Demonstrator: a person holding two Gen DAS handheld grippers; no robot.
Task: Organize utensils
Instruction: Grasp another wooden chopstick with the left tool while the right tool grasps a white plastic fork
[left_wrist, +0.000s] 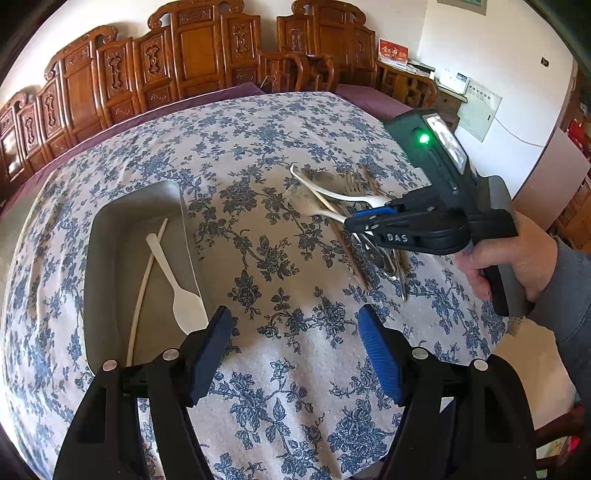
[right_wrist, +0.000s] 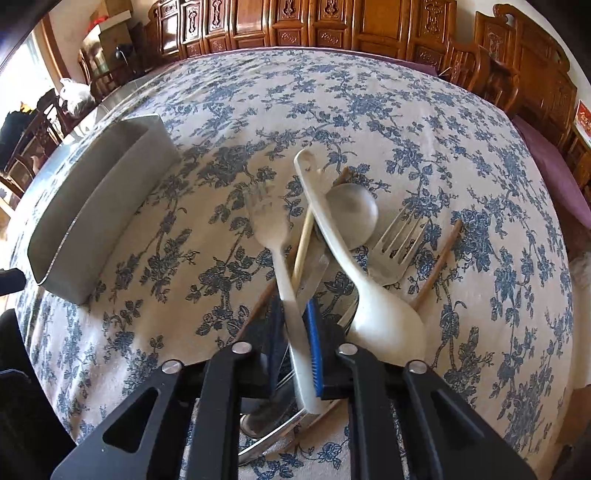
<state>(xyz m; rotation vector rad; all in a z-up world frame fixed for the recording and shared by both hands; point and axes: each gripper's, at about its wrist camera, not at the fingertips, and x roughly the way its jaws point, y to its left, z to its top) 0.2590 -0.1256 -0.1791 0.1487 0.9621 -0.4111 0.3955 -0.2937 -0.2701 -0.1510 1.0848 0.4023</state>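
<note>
My right gripper (right_wrist: 299, 339) is shut on the handle of a white plastic fork (right_wrist: 275, 236), over a pile of utensils: a white spoon (right_wrist: 380, 314), a metal spoon (right_wrist: 351, 212), a metal fork (right_wrist: 397, 247) and chopsticks (right_wrist: 437, 258). In the left wrist view the right gripper (left_wrist: 360, 223) sits on the pile (left_wrist: 332, 192) at right. My left gripper (left_wrist: 295, 343) is open and empty above the cloth, next to a grey metal tray (left_wrist: 110, 229) holding a white spoon (left_wrist: 177, 284) and a white chopstick (left_wrist: 142, 291).
The tray (right_wrist: 99, 206) stands left of the pile on a blue floral tablecloth (left_wrist: 258, 140). Carved wooden chairs (left_wrist: 207, 51) line the far table edge. The person's hand (left_wrist: 517, 266) holds the right gripper at the right.
</note>
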